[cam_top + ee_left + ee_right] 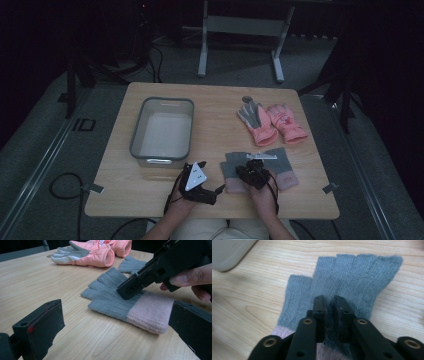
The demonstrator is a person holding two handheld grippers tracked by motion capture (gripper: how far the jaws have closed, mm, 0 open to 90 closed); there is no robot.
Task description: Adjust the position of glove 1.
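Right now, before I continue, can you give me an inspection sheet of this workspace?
Surface: wooden table, level.
Job's things: grey knit glove with pink cuff lies flat; a second one beside it.
Clutter: pink padded gloves at the far right; grey bin at the left.
Grippers: right gripper pinches a fold of the knit glove, jaws narrow; left gripper open, off the glove.
Cables: black cable loops on the floor.
Surroundings: metal stand behind the table, dark room.
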